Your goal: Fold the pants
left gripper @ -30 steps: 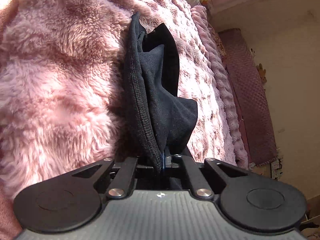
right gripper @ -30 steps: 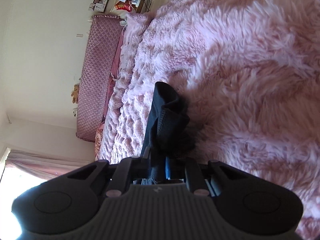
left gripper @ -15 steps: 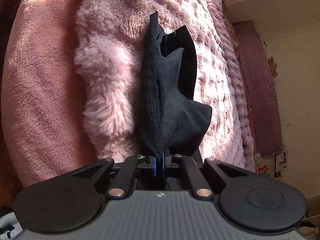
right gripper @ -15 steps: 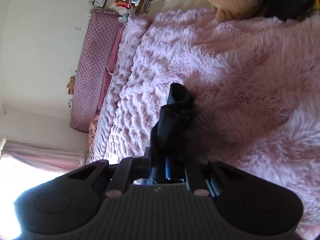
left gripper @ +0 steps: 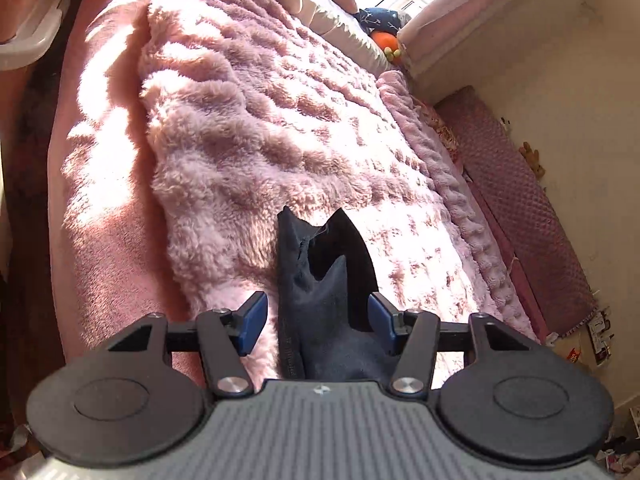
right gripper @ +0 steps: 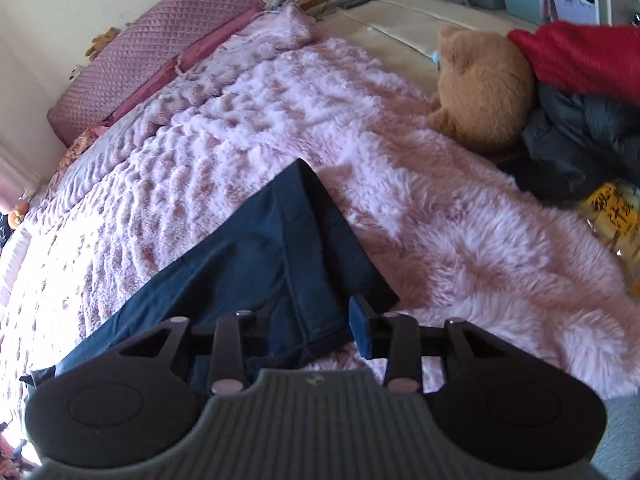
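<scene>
Navy-black fabric, the pants (right gripper: 256,256), lies spread on a fluffy pink blanket (right gripper: 460,240) that covers the bed. In the right wrist view the cloth runs from a pointed corner at about 12 o'clock down toward 8 o'clock, with a stitched seam down its middle and a folded flap reaching toward 4 o'clock.

Both tools have their jaws spread apart. The right hand-held gripper (right gripper: 300,332) hovers over the near edge of the pants; its blue-padded finger (right gripper: 359,332) at 3 o'clock sits just beside the flap's hem, while the opposite finger is hidden against the dark cloth. Whether either pad touches the fabric cannot be told.

In the left wrist view the left hand-held gripper (left gripper: 316,320) straddles an upright bunched end of the pants (left gripper: 324,288), which rises between the two blue pads toward 12 o'clock in two peaks. The pad (left gripper: 254,316) at 9 o'clock stands clear of the cloth over the blanket; the pad at 3 o'clock is right against the fabric's edge.

A tan teddy bear (right gripper: 480,88) lies at 1 o'clock in the right wrist view, beside a red garment (right gripper: 584,60) and a dark padded jacket (right gripper: 580,140). A quilted mauve headboard (right gripper: 160,44) stands at 11 o'clock.
</scene>
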Demonstrator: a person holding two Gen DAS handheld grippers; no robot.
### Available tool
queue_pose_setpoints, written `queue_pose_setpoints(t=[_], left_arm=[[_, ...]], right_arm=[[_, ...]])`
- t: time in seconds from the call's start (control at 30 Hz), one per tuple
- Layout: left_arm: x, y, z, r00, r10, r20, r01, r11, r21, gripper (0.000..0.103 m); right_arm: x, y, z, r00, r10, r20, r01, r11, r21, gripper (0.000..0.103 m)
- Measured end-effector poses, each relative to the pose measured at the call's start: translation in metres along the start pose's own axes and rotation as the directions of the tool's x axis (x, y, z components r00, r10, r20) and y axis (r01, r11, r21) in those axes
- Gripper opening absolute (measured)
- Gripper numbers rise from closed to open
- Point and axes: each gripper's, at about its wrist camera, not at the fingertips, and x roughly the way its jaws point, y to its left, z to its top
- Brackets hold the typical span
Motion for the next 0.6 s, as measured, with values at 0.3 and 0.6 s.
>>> queue_pose_setpoints(t=[0.3, 0.6], left_arm=[[0.125, 0.008, 0.046, 0.98, -0.067, -0.189, 0.062, 0.997, -0.036, 0.005], [0.17, 0.026, 0.037, 0.973, 0.04, -0.226, -0.03, 0.998, 0.049, 0.005]], right_arm=[[0.014, 0.14, -0.007, 0.98, 0.192, -0.053, -0.199, 0.923, -0.33, 0.033], [0.034, 0.216, -0.052, 0.968, 0.194, -0.158, -0.248, 0.831, -0.498, 0.033]])
